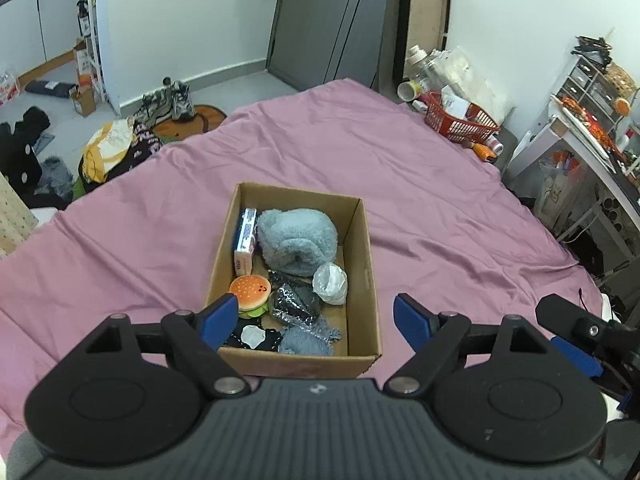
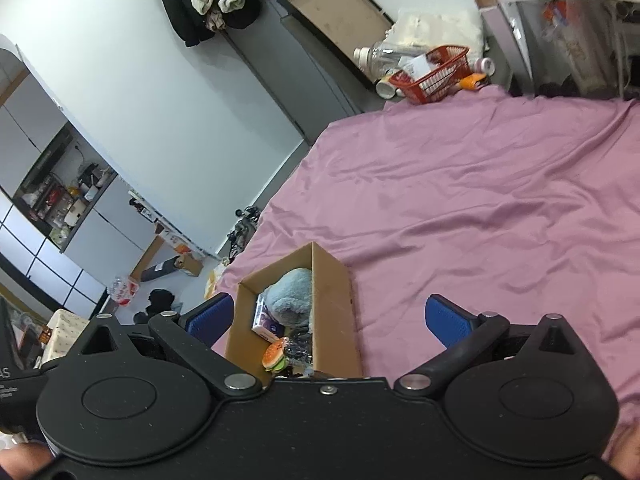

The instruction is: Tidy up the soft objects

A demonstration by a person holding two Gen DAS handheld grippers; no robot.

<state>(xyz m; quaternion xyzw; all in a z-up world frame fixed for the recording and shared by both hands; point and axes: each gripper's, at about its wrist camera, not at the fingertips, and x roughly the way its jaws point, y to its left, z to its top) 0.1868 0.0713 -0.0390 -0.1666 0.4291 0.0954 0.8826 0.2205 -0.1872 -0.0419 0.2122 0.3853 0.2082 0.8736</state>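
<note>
An open brown cardboard box (image 1: 366, 280) is seen resting on a bed covered by a mauve sheet (image 1: 420, 184). Inside it are packed a fluffy grey-blue plush bundle (image 1: 296, 240), an orange burger-shaped soft toy (image 1: 250, 290), a white crumpled wad (image 1: 330, 283) and a small white-and-purple packet (image 1: 245, 242). The left hand-held gripper (image 1: 316, 320) is held above the box's near end, jaws spread wide, nothing gripped. The right hand-held gripper (image 2: 328, 320) is likewise spread wide and empty, the box lying between its blue pads.

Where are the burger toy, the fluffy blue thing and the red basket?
burger toy (image 1: 250, 289), left wrist view, orange bun.
fluffy blue thing (image 1: 296, 240), left wrist view, its middle.
red basket (image 1: 460, 125), left wrist view, mesh wall.
</note>
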